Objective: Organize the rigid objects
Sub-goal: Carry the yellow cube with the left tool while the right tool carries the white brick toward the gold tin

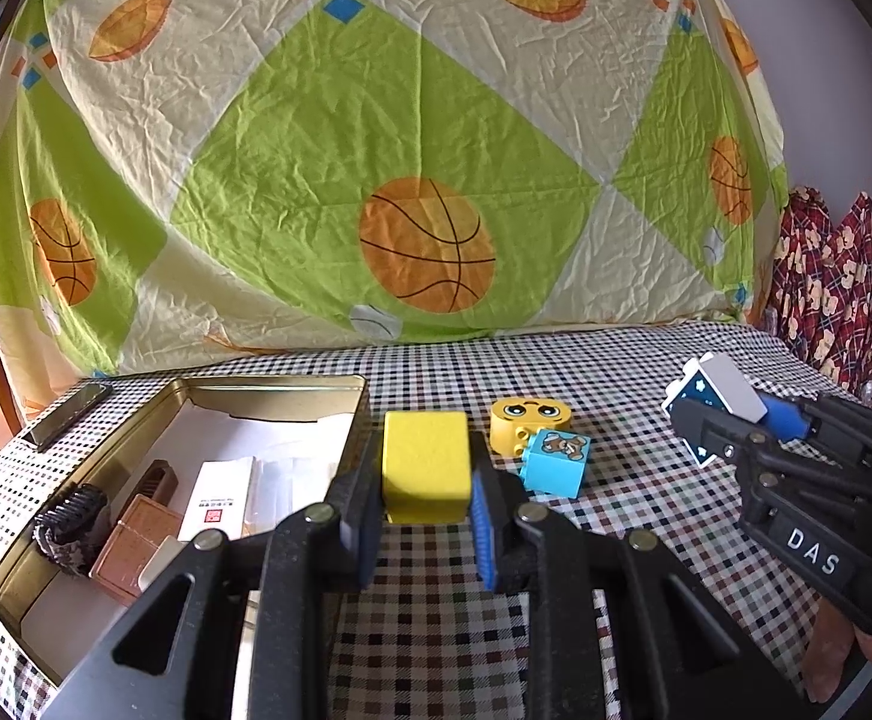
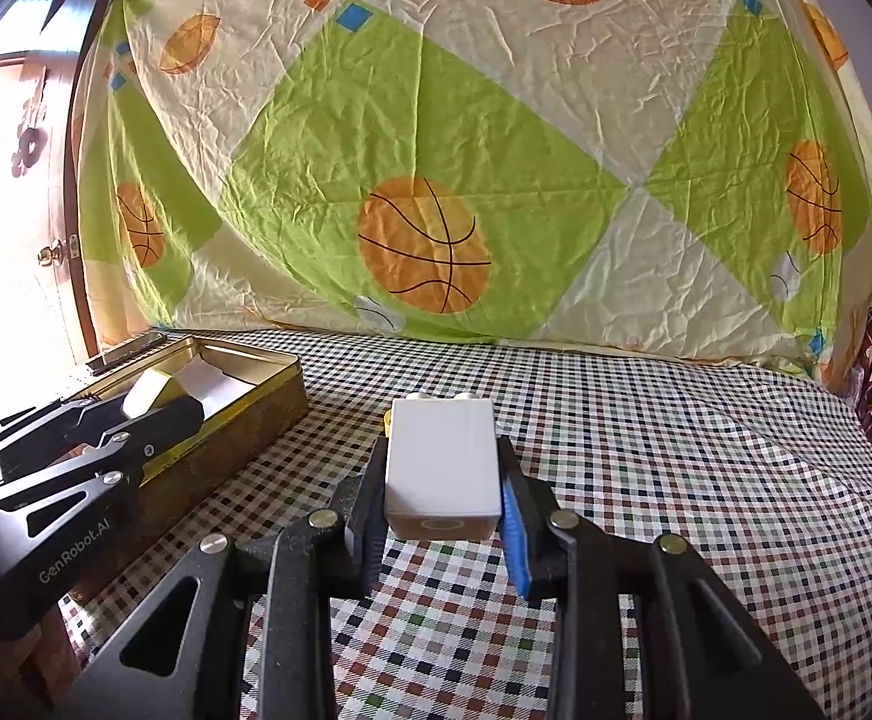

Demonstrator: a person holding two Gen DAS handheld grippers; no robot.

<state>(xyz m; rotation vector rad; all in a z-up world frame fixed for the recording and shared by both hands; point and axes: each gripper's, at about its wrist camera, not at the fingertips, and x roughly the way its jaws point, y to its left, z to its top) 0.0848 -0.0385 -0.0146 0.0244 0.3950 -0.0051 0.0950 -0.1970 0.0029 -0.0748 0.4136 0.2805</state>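
Left gripper (image 1: 426,516) is clamped on a yellow block (image 1: 425,465), pads pressing both its sides, block lifted clear of the checked cloth (image 1: 436,630) and just right of the open gold tin (image 1: 267,387). Right gripper (image 2: 443,516) is clamped on a white brick (image 2: 442,468), studs pointing away from the camera; in the left wrist view the same brick (image 1: 730,387) shows a dark blue patterned face and sits tilted, held off the cloth. On the cloth between the two grippers: a yellow face brick (image 1: 529,420) and a light blue bear brick (image 1: 556,462), touching each other, just right of the yellow block. Tin holds a white packet with a small red stamp (image 1: 219,498), a copper-brown box (image 1: 135,546), a dark toothed item (image 1: 69,519) and white paper lining; print on the packet too small to read. Readable: "DAS" on the right gripper body (image 1: 814,552), "GenRobot.AI" on the left gripper body (image 2: 75,546). A dark flat phone-like object (image 1: 69,414) lies beyond the tin at the left edge. The basketball-print sheet (image 1: 375,150) closes off the back; red patterned fabric (image 1: 838,276) stands at the right edge. Open checked cloth spreads wide on the right side in the right wrist view (image 2: 706,480).
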